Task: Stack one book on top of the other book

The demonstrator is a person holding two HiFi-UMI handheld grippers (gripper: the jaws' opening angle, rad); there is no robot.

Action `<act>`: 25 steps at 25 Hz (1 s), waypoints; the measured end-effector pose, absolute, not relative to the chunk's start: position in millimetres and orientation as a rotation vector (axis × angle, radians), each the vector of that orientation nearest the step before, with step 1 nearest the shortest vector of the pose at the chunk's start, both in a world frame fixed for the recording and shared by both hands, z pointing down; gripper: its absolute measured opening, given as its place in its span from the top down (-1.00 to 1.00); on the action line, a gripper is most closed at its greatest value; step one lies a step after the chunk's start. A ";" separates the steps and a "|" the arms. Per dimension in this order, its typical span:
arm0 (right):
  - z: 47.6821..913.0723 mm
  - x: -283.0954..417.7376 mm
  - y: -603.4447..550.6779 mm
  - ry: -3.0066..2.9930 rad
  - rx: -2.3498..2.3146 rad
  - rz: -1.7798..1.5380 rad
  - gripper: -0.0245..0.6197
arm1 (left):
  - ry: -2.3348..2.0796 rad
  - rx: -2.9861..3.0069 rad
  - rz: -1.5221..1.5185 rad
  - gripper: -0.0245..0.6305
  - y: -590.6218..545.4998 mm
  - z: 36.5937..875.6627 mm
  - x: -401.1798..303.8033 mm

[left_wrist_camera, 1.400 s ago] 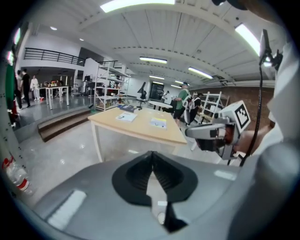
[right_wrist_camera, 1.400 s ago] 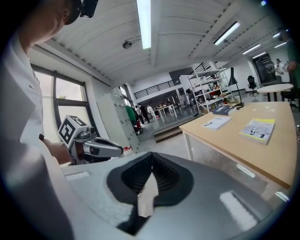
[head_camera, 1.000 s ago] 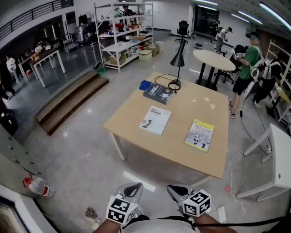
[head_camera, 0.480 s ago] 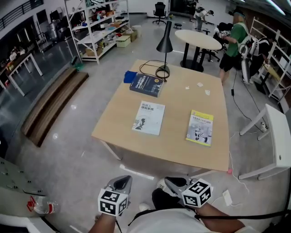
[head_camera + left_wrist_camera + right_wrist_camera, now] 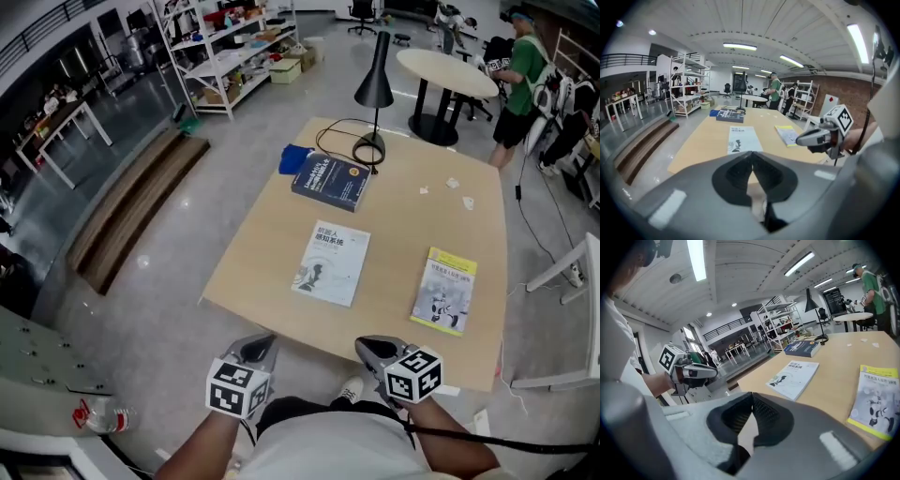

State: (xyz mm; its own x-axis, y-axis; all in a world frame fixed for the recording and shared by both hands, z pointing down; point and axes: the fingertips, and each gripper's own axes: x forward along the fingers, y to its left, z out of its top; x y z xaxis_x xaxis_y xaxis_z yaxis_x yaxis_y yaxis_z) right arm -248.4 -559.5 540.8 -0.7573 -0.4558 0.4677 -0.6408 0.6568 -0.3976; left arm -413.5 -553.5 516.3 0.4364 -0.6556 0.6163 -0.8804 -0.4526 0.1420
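A pale blue-white book (image 5: 332, 262) lies flat in the middle of the wooden table (image 5: 262, 234). A yellow book (image 5: 445, 290) lies to its right, near the front right corner. A dark blue book (image 5: 331, 181) rests at the far side beside a black lamp base. My left gripper (image 5: 263, 346) is shut and empty, just short of the table's near edge. My right gripper (image 5: 368, 347) is also shut and empty, at that near edge. In the left gripper view the pale book (image 5: 743, 139) and yellow book (image 5: 788, 134) lie ahead. The right gripper view shows the pale book (image 5: 793, 373) and yellow book (image 5: 876, 395).
A black desk lamp (image 5: 373, 94) with a coiled cable stands at the table's far edge by a blue cloth (image 5: 295, 158). Small paper scraps (image 5: 453, 184) lie at the far right. A round table (image 5: 447, 73), shelving (image 5: 232, 47), a step platform (image 5: 131, 211) and people surround the table.
The table has come closer in the head view; both grippers have moved forward up to its near edge, still shut. The books have not moved.
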 end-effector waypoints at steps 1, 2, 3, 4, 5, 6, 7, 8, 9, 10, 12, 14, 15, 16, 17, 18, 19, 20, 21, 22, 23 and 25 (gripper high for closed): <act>543.2 -245.5 -570.5 -2.539 0.885 0.797 0.92 | -1.292 2.257 0.685 0.91 -566.4 517.6 -409.2; 545.4 -243.0 -580.5 -2.526 0.902 0.805 0.92 | -1.279 2.271 0.699 0.91 -578.0 518.4 -404.2; 547.5 -241.5 -588.4 -2.512 0.919 0.820 0.92 | -1.257 2.284 0.715 0.91 -587.4 519.6 -399.4; 549.5 -241.3 -593.9 -2.499 0.932 0.838 0.92 | -1.231 2.292 0.732 0.91 -594.5 521.8 -395.8; 551.6 -242.2 -598.0 -2.488 0.944 0.854 0.92 | -1.204 2.296 0.746 0.91 -600.7 525.3 -393.9; 554.0 -243.7 -601.9 -2.479 0.955 0.864 0.92 | -1.180 2.296 0.757 0.91 -607.3 530.3 -393.4; 557.0 -245.4 -606.5 -2.469 0.968 0.869 0.92 | -1.156 2.294 0.766 0.91 -614.9 536.7 -393.9; 561.0 -247.1 -611.7 -2.456 0.985 0.875 0.92 | -1.131 2.292 0.776 0.91 -623.4 544.2 -394.8; 565.9 -248.5 -617.2 -2.437 1.006 0.887 0.92 | -1.103 2.291 0.787 0.90 -632.4 552.5 -395.8; 571.6 -249.9 -622.5 -2.412 1.034 0.905 0.92 | -1.073 2.291 0.803 0.91 -641.3 561.4 -397.0; 583.7 -252.9 -630.8 -2.350 1.101 0.949 0.92 | -1.013 2.293 0.843 0.88 -657.6 578.8 -401.1; 595.8 -255.5 -636.8 -2.283 1.172 0.984 0.92 | -0.958 2.292 0.882 0.82 -671.9 593.9 -405.8; 601.9 -255.6 -641.4 -2.251 1.205 0.987 0.92 | -0.932 2.293 0.896 0.80 -679.8 600.4 -406.9; 608.3 -254.6 -647.4 -2.219 1.237 0.981 0.92 | -0.906 2.295 0.905 0.78 -688.2 606.6 -406.6; 615.4 -252.8 -654.1 -2.183 1.267 0.971 0.91 | -0.880 2.295 0.910 0.75 -696.3 613.1 -405.6; 623.0 -250.5 -660.7 -2.146 1.298 0.967 0.91 | -0.855 2.292 0.913 0.75 -703.7 619.9 -404.5; 630.8 -248.2 -666.8 -2.109 1.330 0.973 0.85 | -0.834 2.282 0.913 0.73 -710.3 627.2 -403.5; 638.4 -246.1 -672.1 -2.074 1.364 0.989 0.79 | -0.817 2.266 0.911 0.69 -716.0 634.6 -402.9; 645.6 -244.2 -676.9 -2.042 1.400 1.009 0.71 | -0.805 2.246 0.907 0.64 -720.9 641.9 -402.8; 652.3 -242.7 -681.1 -2.011 1.435 1.030 0.65 | -0.796 2.223 0.902 0.57 -724.8 648.8 -403.2; 658.6 -241.6 -684.5 -1.983 1.466 1.047 0.60 | -0.789 2.199 0.897 0.51 -727.4 655.3 -403.8; 670.4 -240.2 -689.2 -1.934 1.509 1.076 0.55 | -0.771 2.163 0.885 0.42 -730.4 666.2 -402.9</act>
State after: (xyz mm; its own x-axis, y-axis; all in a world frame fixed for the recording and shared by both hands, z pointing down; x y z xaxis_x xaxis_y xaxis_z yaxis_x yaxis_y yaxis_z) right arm -240.2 -689.2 670.4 -0.2934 -0.5912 0.7512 -0.9500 0.0926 -0.2982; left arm -402.9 -730.4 666.2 0.5957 -0.2633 0.7588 -0.7159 -0.6024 0.3530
